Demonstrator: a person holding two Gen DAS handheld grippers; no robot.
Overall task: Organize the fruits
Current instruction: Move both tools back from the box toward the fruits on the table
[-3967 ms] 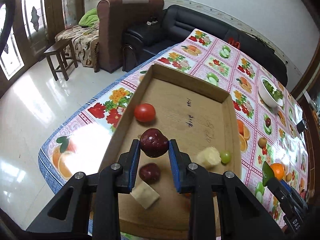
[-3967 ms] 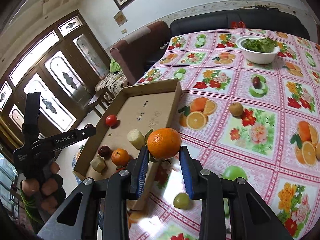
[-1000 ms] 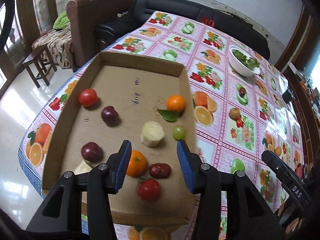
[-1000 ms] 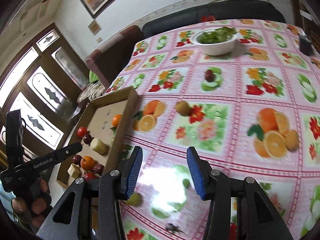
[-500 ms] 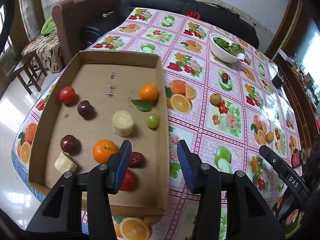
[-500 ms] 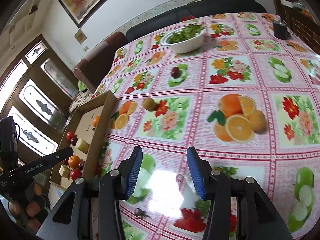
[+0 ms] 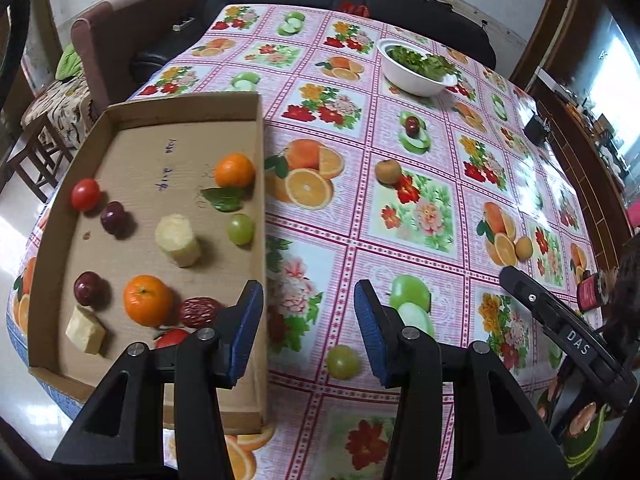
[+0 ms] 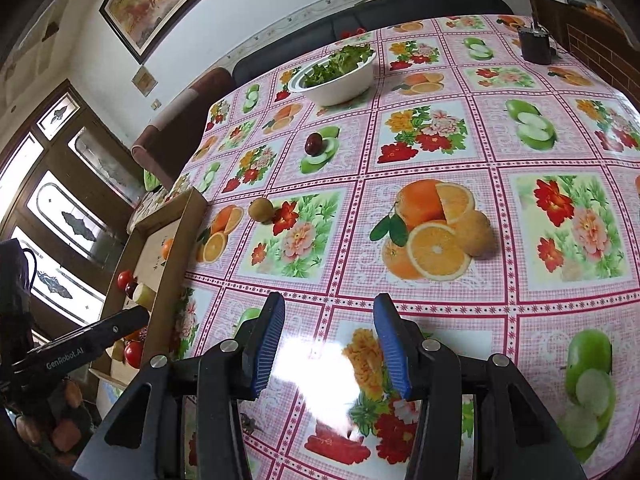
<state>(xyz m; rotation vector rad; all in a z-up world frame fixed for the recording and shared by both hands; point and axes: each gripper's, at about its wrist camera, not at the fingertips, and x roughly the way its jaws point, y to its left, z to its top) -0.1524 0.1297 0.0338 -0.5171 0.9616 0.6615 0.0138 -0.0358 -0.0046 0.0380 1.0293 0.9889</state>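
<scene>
A cardboard tray [image 7: 260, 152] on the left holds two oranges [image 7: 147, 300], tomatoes, dark plums, a green grape [image 7: 241, 229], a red date and pale cut pieces. My left gripper [image 7: 308, 332] is open and empty, hovering over the tray's right wall and the tablecloth. A loose green grape [image 7: 342, 362] lies just below and between its fingers. A brown fruit [image 7: 387, 171] and a dark red fruit [image 7: 412, 123] sit farther out. My right gripper [image 8: 330, 348] is open and empty above the cloth. Ahead of it lie a brown fruit [image 8: 261, 209], the dark red fruit [image 8: 312, 143] and another brown fruit [image 8: 476, 232].
A white bowl of greens [image 8: 336, 76] stands at the far side of the table, with a small black object [image 8: 534, 44] at the far right. The tablecloth [image 7: 420, 216] carries printed fruit pictures. Sofas line the wall behind, and a hand holds the left gripper [image 8: 80, 344].
Both views have swung right, off the tray and over the tablecloth. The plum and orange held four seconds ago now lie in the tray. Both grippers have stayed open and empty this last second.
</scene>
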